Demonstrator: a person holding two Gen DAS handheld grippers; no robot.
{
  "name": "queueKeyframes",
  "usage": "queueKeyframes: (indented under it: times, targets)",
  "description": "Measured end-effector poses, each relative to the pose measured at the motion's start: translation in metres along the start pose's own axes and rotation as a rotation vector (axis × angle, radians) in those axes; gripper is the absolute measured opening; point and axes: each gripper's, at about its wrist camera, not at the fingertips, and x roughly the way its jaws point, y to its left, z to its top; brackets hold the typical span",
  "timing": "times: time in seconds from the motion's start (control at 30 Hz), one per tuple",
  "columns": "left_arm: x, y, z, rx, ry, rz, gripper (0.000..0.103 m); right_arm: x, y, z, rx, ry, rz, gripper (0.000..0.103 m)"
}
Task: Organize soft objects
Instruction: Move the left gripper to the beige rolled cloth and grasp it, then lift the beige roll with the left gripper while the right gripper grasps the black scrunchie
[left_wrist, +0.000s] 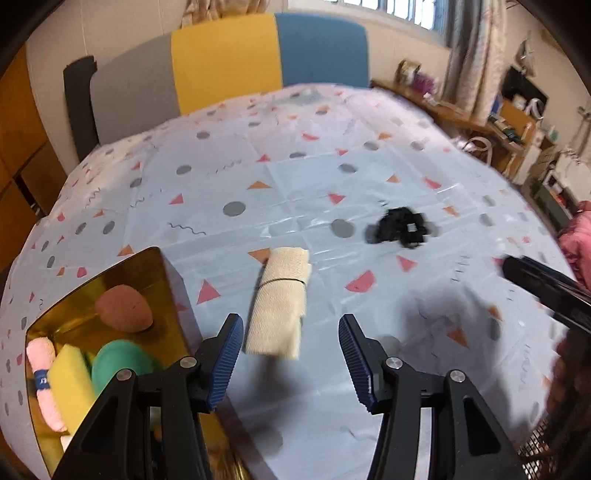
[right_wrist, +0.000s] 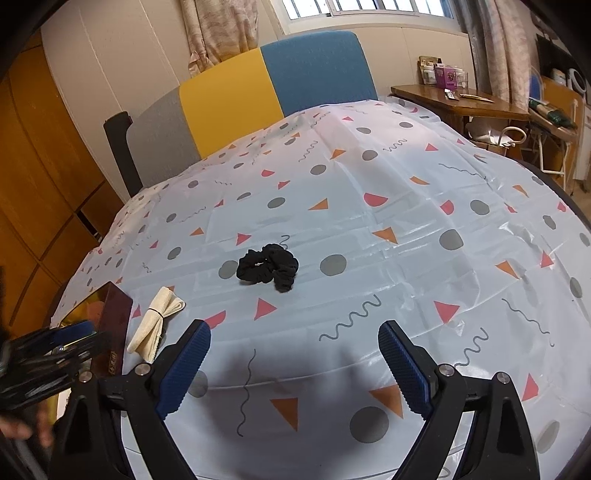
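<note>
While a patterned tablecloth (right_wrist: 388, 221) covers the whole table, a gold-lined box (left_wrist: 155, 266) at its left edge holds a brown pad (left_wrist: 123, 308), a green sponge (left_wrist: 118, 363), a yellow sponge (left_wrist: 70, 380) and a pink rolled cloth (left_wrist: 42, 384). Beside the box lies a cream bandage roll (left_wrist: 279, 304), with a black scrunchie (right_wrist: 269, 266) farther out; the left gripper (left_wrist: 291, 356) hangs wide open just short of the roll, and the right gripper (right_wrist: 293, 363) gapes wide, empty, over bare cloth.
</note>
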Motion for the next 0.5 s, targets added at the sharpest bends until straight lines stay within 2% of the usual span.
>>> queueKeyframes:
  times: [0.23,0.27,0.33,0.4,0.43,0.5]
  targets:
    - [0.059,0.003,0.024,-0.02,0.111,-0.026,0.055,0.0,0.002,0.002,-0.002,0.003,0.023,0.093]
    - [0.064,0.002,0.026,-0.018,0.123,-0.021,0.056,0.0,0.003,0.002,-0.003,0.005,0.025,0.093]
    - [0.078,0.004,0.028,-0.024,0.144,0.034,0.063,0.0,0.005,0.001,-0.009,0.008,0.035,0.093]
    - [0.088,0.005,0.029,-0.033,0.172,0.033,0.063,-0.002,0.007,0.001,-0.015,0.004,0.033,0.093]
    - [0.092,0.006,0.029,-0.045,0.18,0.034,0.062,-0.003,0.008,0.001,-0.017,-0.001,0.033,0.093]
    - [0.099,0.007,0.027,-0.062,0.204,0.026,0.045,-0.003,0.008,0.002,-0.019,-0.006,0.035,0.093]
